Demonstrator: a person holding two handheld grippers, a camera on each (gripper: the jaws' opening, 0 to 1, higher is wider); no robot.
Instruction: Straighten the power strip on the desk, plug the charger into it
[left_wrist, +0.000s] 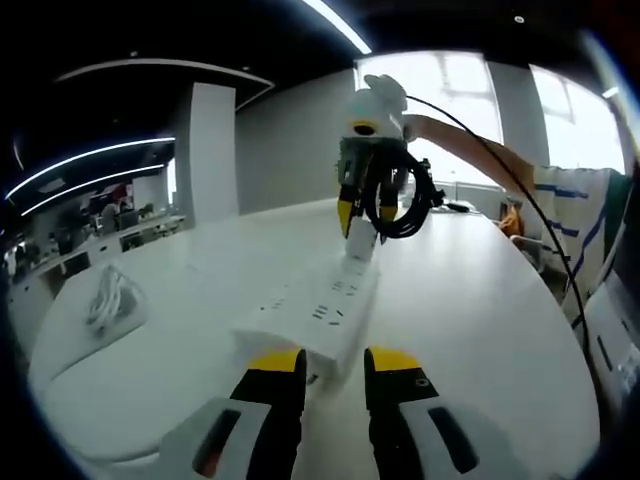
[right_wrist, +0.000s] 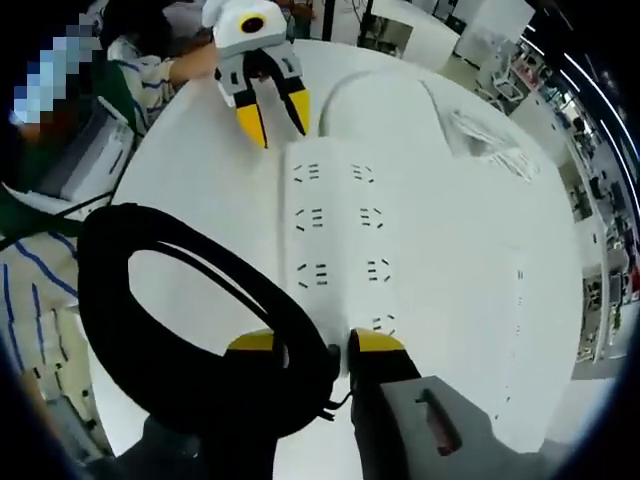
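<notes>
A white power strip (left_wrist: 322, 308) (right_wrist: 335, 235) lies lengthwise on the white desk (left_wrist: 480, 330) (right_wrist: 200, 170) between the two grippers. My right gripper (left_wrist: 367, 212) (right_wrist: 316, 343) is shut on a white charger (left_wrist: 360, 246), held upright on the strip's far end in the left gripper view. The charger's black coiled cable (left_wrist: 405, 205) (right_wrist: 190, 330) hangs beside the jaws. My left gripper (left_wrist: 335, 360) (right_wrist: 272, 115) is at the strip's other end, jaws a little apart, and nothing shows gripped between them.
A bundle of white cable (left_wrist: 110, 298) (right_wrist: 490, 140) lies on the desk to one side. The strip's white cord (right_wrist: 345, 85) curves away past the left gripper. A person's arm (left_wrist: 470, 150) and striped sleeve (right_wrist: 30, 290) are at the desk's edge.
</notes>
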